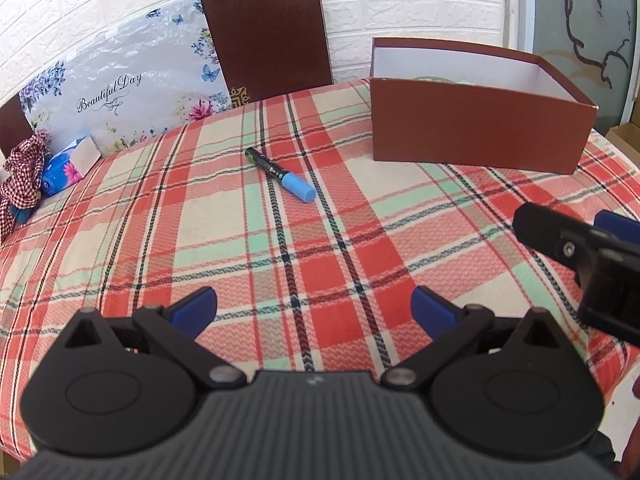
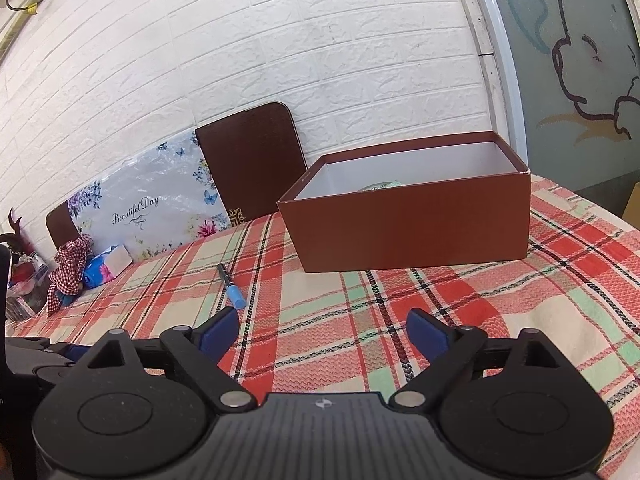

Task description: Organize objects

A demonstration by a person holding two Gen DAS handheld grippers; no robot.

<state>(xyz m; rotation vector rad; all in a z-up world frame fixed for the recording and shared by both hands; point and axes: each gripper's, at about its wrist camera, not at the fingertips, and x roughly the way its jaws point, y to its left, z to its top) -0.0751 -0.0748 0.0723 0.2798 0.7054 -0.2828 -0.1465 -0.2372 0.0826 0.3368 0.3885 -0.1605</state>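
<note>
Plaid-clothed table (image 1: 120, 240): both tongs (image 1: 314, 306) (image 2: 322, 330) gape empty; marker (image 1: 280, 169) may roll from a skewed pinch; box (image 1: 476, 120) contents seem partly hidden.

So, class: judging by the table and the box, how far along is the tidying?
Done: something round already lies in the brown box, mostly hidden by its wall. In hand: nothing; the left gripper and right gripper are both open and empty. Left: the blue-capped marker on the plaid cloth, apart from the box.

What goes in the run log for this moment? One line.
left gripper: open, empty | right gripper: open, empty | marker: on cloth, outside box
</note>
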